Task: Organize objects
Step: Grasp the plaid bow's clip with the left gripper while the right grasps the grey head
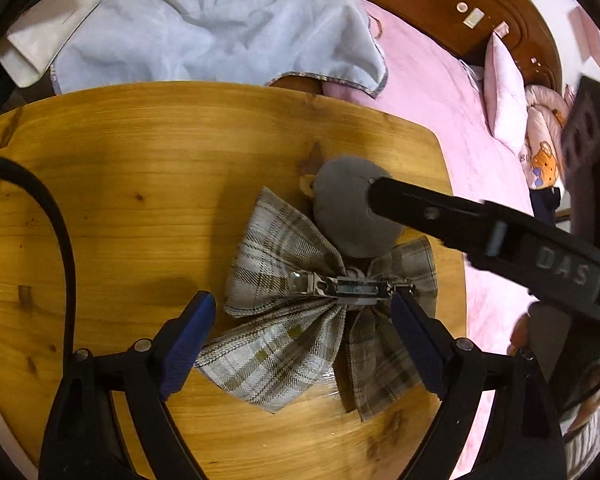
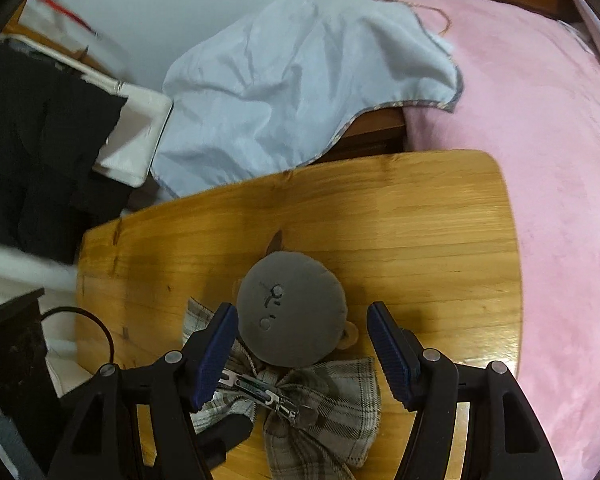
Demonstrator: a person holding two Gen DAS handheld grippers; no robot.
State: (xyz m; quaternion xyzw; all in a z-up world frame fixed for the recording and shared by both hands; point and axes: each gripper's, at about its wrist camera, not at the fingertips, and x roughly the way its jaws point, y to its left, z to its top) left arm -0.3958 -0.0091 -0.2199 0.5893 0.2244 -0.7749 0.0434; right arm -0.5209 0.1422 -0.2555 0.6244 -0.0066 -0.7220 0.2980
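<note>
Plaid bow hair clip (image 1: 300, 320): lies flat on the wooden table (image 1: 140, 208), clip side up, near the table's right edge in the left wrist view; its fabric lobes fan out to both sides of the centre.
Metal clip bar (image 1: 348, 289): sits across the bow's knot; in the left wrist view its long axis runs left to right, roughly level, one end pointing toward each finger of the left gripper. In the right wrist view (image 2: 260, 394) it runs on a slant, from upper left to lower right.
Grey round plush (image 2: 292, 308): rests on the table touching the bow's upper edge, embroidered face up, a small brown ear showing at its side.
Left gripper (image 1: 300, 312): jaws spread wide, straddling the bow; the right blue pad (image 1: 412, 336) is at the end of the clip bar, whether touching I cannot tell; the left pad stands clear of the fabric. Nothing gripped.
Right gripper (image 2: 300, 344): jaws apart on either side of the plush; the left pad (image 2: 216, 352) is just beside the plush and over the bow, the right pad clearly apart. Not clamped on anything.
Surroundings: a pale blue cloth (image 1: 220, 20) beyond the table's far edge; a pink bedspread (image 2: 540, 160) to the right.
</note>
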